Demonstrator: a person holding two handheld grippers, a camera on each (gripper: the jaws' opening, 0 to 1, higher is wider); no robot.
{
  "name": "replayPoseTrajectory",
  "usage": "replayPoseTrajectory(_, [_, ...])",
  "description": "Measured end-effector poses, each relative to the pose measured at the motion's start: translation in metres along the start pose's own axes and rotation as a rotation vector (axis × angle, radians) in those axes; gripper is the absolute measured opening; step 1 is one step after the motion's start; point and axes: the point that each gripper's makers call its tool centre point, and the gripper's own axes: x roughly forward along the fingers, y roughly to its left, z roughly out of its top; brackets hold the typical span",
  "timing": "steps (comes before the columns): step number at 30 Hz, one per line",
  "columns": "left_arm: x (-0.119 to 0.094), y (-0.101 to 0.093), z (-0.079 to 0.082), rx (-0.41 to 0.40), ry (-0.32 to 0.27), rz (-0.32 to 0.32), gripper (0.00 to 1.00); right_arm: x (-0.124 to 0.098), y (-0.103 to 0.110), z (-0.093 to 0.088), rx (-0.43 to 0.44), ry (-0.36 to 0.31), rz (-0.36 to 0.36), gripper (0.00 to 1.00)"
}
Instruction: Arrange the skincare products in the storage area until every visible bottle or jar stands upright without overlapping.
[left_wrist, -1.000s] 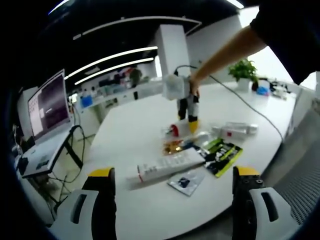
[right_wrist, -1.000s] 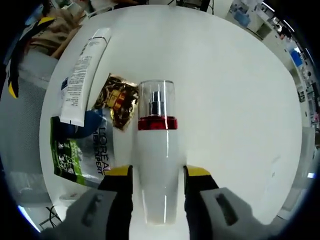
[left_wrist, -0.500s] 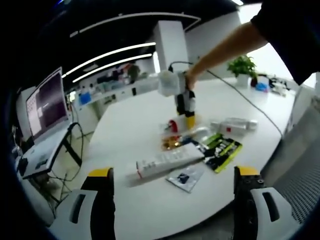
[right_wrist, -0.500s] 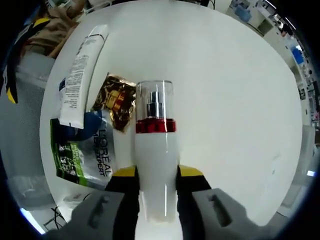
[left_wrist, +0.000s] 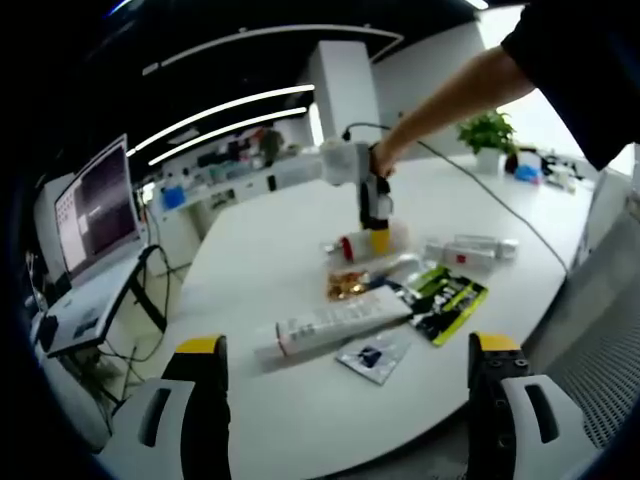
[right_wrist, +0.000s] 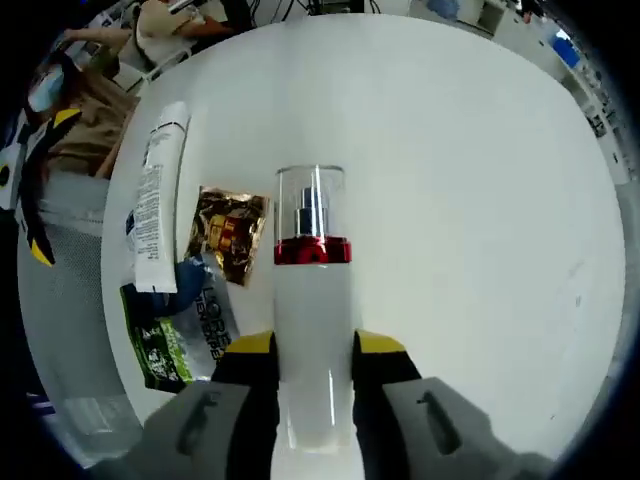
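Right gripper is clamped on the white pump bottle above the table; left gripper hangs released.

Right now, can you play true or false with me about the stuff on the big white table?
1. The right gripper is shut on the white pump bottle. True.
2. The pump bottle has a blue band under its clear cap. False: the band is red.
3. A gold sachet lies next to the pump bottle. True.
4. The left gripper is holding the long white tube. False: its jaws are open and hold nothing; the tube lies on the table.
5. The green packet is standing up. False: it lies flat.
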Motion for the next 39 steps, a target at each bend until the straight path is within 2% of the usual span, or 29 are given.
replayPoseTrajectory(3, [0.000, 0.001, -0.001, -0.012, 0.004, 0.001, 0.97, 0.000, 0.001, 0.000, 0.042, -0.015, 0.025, 0.27])
replayPoseTrajectory(5, [0.000, 0.005, 0.000, -0.031, 0.001, 0.017, 0.97, 0.000, 0.000, 0.001, 0.073, -0.017, 0.012, 0.27])
replayPoseTrajectory(7, [0.000, 0.007, 0.002, -0.046, -0.012, 0.022, 0.97, 0.000, 0.001, 0.002, 0.161, -0.031, 0.012, 0.26])
replayPoseTrajectory(9, [0.000, 0.008, 0.001, -0.068, -0.009, 0.017, 0.97, -0.001, 0.002, 0.001, 0.165, -0.038, 0.020, 0.26])
replayPoseTrajectory(12, [-0.001, 0.010, 0.002, -0.087, -0.017, 0.021, 0.97, -0.002, 0.010, 0.000, 0.262, -0.066, 0.068, 0.26])
replayPoseTrajectory(20, [-0.001, 0.010, 0.006, -0.093, -0.041, 0.022, 0.97, -0.017, 0.013, 0.009, 0.421, -0.279, 0.078, 0.26])
replayPoseTrajectory(23, [-0.001, 0.009, 0.007, -0.096, -0.047, 0.011, 0.97, -0.024, 0.010, 0.011, 0.453, -0.345, 0.047, 0.26])
replayPoseTrajectory(27, [-0.002, 0.009, 0.009, -0.091, -0.056, 0.014, 0.97, -0.034, 0.005, 0.010, 0.491, -0.422, -0.038, 0.26])
replayPoseTrajectory(35, [-0.003, 0.010, 0.010, -0.131, -0.069, -0.008, 0.97, -0.049, 0.013, 0.014, 0.525, -0.543, -0.078, 0.26])
replayPoseTrajectory(39, [-0.001, 0.010, 0.007, -0.151, -0.053, -0.036, 0.92, -0.056, 0.025, 0.017, 0.517, -0.589, -0.085, 0.26])
